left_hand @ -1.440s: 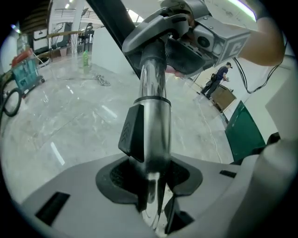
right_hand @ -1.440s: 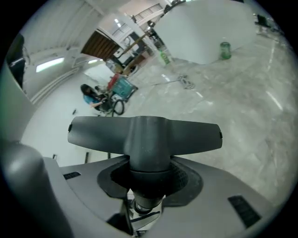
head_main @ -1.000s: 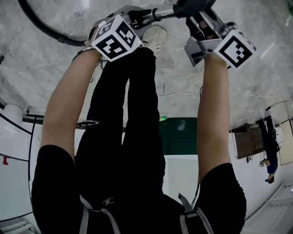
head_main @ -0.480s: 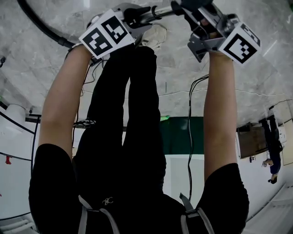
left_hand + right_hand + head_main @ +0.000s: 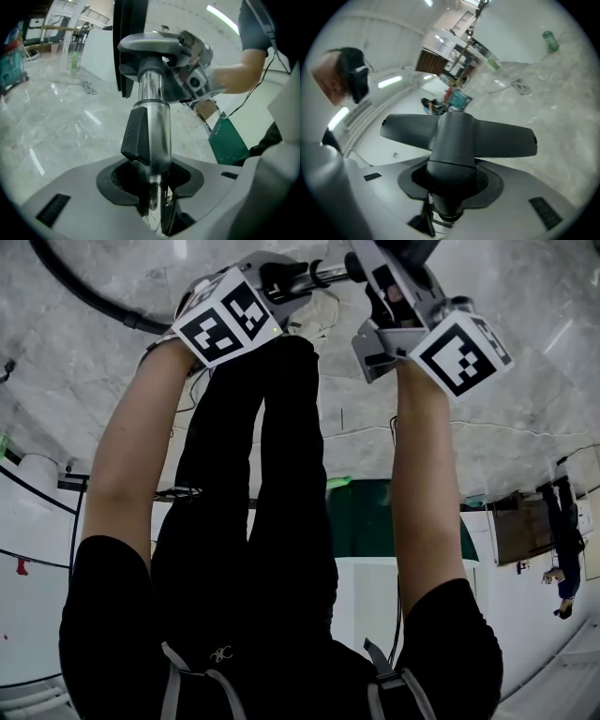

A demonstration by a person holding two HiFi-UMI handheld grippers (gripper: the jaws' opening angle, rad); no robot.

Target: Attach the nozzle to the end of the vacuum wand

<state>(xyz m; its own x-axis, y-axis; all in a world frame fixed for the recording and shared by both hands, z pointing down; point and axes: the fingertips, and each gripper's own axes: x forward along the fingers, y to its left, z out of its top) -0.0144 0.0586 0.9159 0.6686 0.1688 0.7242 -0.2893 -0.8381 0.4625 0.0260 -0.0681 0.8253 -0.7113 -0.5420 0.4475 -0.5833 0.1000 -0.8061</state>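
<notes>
In the head view my left gripper is shut on the chrome vacuum wand, which runs right toward my right gripper. The left gripper view looks along the wand, past its black clip. The wand's far end meets the grey neck of the nozzle. How deep it sits, I cannot tell. My right gripper is shut on the neck of the dark grey T-shaped nozzle, whose flat head spreads to both sides beyond the jaws.
A black hose curves over the marble floor at the upper left. The person's black-trousered legs and a pale shoe lie below the grippers. A green panel and a thin cable are on the floor.
My right gripper has moved left with the nozzle, closer to the left gripper and the wand's end. The left gripper has only tilted slightly.
</notes>
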